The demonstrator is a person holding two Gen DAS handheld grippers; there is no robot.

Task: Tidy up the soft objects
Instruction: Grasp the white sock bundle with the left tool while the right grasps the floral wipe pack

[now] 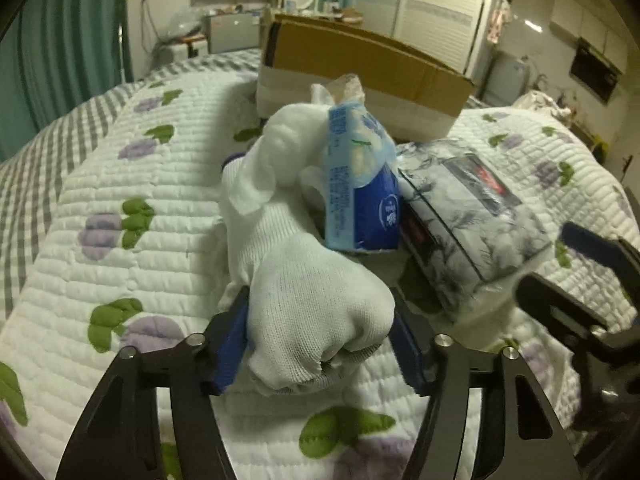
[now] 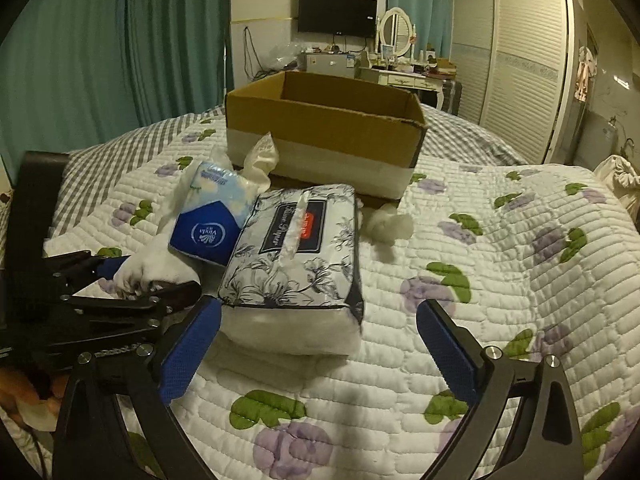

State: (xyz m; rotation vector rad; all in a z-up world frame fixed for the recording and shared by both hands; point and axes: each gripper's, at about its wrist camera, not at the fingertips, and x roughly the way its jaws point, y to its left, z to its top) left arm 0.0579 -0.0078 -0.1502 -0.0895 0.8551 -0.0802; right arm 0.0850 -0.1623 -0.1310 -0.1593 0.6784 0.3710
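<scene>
My left gripper [image 1: 320, 344] is shut on a white knit sock [image 1: 312, 300] on the quilted bed; the sock also shows in the right wrist view [image 2: 152, 268]. A blue tissue pack [image 1: 360, 184] leans on the sock, also seen from the right [image 2: 208, 224]. A floral tissue pack [image 2: 296, 264] lies in front of my right gripper [image 2: 320, 344], which is open and empty just short of it. A white cotton wad [image 2: 390, 222] lies to its right. An open cardboard box [image 2: 324, 136] stands behind.
The quilt [image 2: 500, 280] with purple flowers covers the bed. Green curtains [image 2: 100, 60] hang at the left. A dresser with mirror [image 2: 396, 68], a TV [image 2: 338, 12] and a white wardrobe [image 2: 516, 60] stand beyond the bed.
</scene>
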